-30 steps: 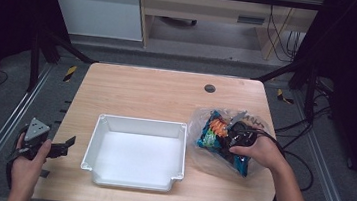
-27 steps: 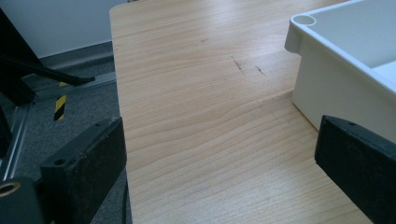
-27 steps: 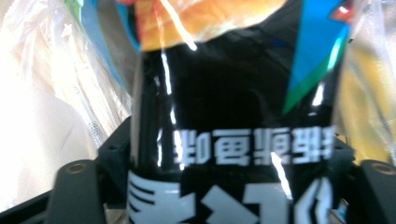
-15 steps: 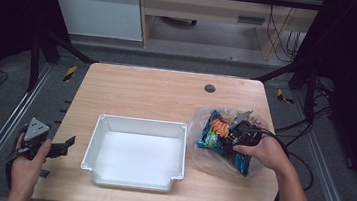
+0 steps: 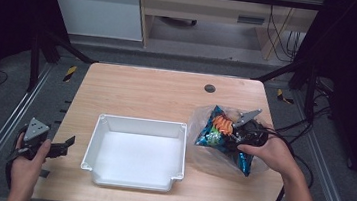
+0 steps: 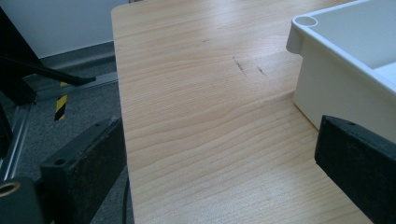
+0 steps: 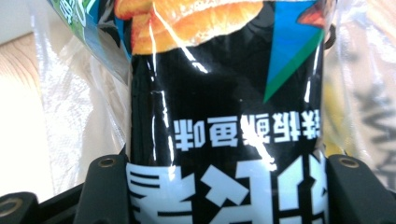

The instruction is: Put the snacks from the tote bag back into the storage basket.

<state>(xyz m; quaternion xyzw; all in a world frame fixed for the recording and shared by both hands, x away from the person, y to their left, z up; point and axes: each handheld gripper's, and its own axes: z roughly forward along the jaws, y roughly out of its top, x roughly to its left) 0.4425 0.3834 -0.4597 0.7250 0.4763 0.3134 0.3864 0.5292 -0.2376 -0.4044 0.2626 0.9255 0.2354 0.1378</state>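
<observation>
Snack packet [image 7: 224, 116] between right hand-held gripper [image 7: 224, 186] jaws — inside clear bag [image 5: 201, 155].

1. One bench [image 5: 157, 95], with one dark round hole [image 5: 210, 88] at its far right.
2. One white tray [image 5: 135, 150], near centre.
3. One clear plastic bag [image 5: 204, 121], at the right.
4. One black snack packet [image 7: 224, 116] inside it; any others can't be counted.
5. Two claws: left claw [image 5: 63, 146], right claw [image 5: 236, 131].
</observation>
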